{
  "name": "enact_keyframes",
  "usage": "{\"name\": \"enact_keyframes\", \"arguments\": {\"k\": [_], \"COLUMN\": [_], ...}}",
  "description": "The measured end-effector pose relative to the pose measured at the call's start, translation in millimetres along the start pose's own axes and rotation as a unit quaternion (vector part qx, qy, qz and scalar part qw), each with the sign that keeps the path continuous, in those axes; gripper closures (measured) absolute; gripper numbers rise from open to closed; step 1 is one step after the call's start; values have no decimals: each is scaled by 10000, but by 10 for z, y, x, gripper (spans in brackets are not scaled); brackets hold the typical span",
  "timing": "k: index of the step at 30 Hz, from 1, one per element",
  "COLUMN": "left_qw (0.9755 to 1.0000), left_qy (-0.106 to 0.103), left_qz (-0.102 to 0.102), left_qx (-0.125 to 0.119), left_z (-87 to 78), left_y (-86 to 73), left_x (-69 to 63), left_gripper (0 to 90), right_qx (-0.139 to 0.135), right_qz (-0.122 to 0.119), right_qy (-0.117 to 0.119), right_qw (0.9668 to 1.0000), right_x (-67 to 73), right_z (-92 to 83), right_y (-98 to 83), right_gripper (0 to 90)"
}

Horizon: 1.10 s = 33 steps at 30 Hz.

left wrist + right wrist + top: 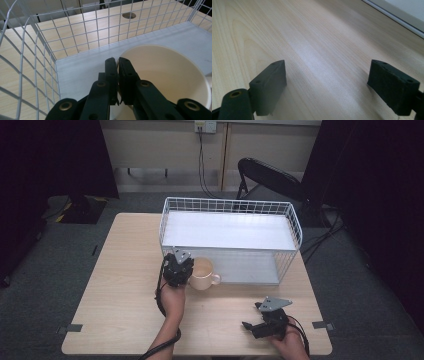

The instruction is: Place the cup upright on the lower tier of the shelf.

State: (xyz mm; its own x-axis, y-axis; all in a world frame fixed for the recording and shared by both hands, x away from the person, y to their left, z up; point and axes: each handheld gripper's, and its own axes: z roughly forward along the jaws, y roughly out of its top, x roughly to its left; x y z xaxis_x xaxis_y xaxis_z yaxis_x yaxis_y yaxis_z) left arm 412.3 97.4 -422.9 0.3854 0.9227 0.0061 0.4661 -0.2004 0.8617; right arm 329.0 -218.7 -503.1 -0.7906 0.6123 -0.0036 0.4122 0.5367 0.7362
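Left hand-held gripper (pixel 117 62) pinches the cream mug's (pixel 172 77) rim; right hand-held gripper (pixel 327 82) gapes over bare table (pixel 312 37).

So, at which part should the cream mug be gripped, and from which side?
Probably at the rim wall opposite the handle, from above. The cream mug stands upright with its mouth open, and the left gripper already has its jaws shut on that wall, clear of the basket wire.
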Motion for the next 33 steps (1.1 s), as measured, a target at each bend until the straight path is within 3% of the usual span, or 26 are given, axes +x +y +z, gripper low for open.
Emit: {"name": "enact_keyframes", "arguments": {"k": [7, 11, 21, 33], "left_qw": [9999, 10000, 10000, 9998], "left_qy": [58, 76, 66, 124], "left_qz": [-69, 13, -1, -139], "left_qx": [-50, -34, -44, -74], "left_z": [39, 33, 38, 53], "left_y": [17, 10, 9, 16], "left_x": [-11, -10, -7, 2], "left_gripper": [867, 865, 862, 857], "right_qx": [1, 1, 0, 1], "right_qz": [1, 1, 0, 0], "right_qy": [1, 0, -1, 0], "right_qw": [10000, 10000, 10000, 10000], "right_x": [0, 0, 0, 0], "right_z": [0, 0, 0, 0], "right_y": [0, 0, 0, 0], "right_gripper": [143, 143, 143, 143]}}
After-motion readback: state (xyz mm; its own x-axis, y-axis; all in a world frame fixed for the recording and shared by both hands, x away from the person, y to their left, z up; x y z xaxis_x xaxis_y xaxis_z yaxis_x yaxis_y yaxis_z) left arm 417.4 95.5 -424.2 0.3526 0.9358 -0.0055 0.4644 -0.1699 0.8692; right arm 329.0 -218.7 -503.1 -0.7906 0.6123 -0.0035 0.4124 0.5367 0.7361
